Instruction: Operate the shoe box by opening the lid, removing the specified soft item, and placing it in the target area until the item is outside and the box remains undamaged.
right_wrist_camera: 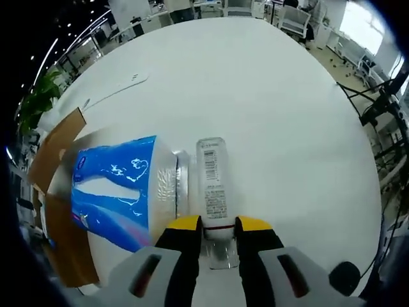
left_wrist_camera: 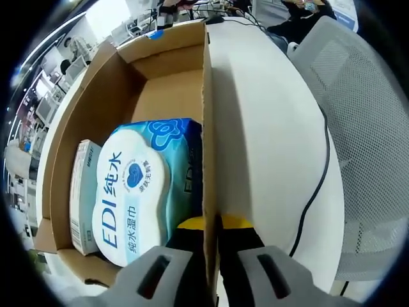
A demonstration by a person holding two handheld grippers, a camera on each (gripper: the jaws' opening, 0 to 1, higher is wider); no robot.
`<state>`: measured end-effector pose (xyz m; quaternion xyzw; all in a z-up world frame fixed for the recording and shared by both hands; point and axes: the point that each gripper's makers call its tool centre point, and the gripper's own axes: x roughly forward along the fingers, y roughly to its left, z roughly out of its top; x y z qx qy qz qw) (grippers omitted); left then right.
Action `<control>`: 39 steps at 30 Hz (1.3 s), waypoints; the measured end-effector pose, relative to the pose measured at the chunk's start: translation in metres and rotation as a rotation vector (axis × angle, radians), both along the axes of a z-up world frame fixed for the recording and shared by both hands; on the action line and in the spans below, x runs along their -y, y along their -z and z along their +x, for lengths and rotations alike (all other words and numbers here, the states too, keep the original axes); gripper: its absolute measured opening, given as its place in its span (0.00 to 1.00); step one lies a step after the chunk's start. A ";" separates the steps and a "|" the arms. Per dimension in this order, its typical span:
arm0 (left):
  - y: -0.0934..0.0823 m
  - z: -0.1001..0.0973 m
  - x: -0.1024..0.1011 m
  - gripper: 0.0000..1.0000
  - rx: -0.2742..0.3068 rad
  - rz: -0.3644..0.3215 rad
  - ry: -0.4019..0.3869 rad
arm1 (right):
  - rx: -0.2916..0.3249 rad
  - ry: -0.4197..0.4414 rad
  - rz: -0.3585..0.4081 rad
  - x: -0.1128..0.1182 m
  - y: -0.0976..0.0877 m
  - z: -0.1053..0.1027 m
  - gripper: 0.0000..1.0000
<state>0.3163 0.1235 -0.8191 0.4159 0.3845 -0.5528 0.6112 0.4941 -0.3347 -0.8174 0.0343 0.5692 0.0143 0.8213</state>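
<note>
Cardboard box (left_wrist_camera: 96, 83) holds two packs; right tool (right_wrist_camera: 219, 231) grips another pack (right_wrist_camera: 112, 192).

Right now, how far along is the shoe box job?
Done: the cardboard box is open. In hand: the left gripper pinches the box's side wall, and the right gripper holds a blue soft pack by its sealed end over the white table. Left: set it down. A wet wipes pack remains inside.
</note>
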 end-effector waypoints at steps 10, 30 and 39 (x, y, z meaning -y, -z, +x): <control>0.000 0.000 0.000 0.01 -0.001 0.001 0.000 | 0.068 0.030 0.044 -0.003 -0.017 0.005 0.30; -0.001 0.000 0.001 0.01 -0.010 0.005 -0.002 | 0.228 0.029 0.008 -0.010 -0.091 -0.041 0.27; -0.002 0.001 0.002 0.02 -0.008 0.006 -0.007 | 0.286 -0.001 -0.030 -0.008 -0.120 -0.068 0.28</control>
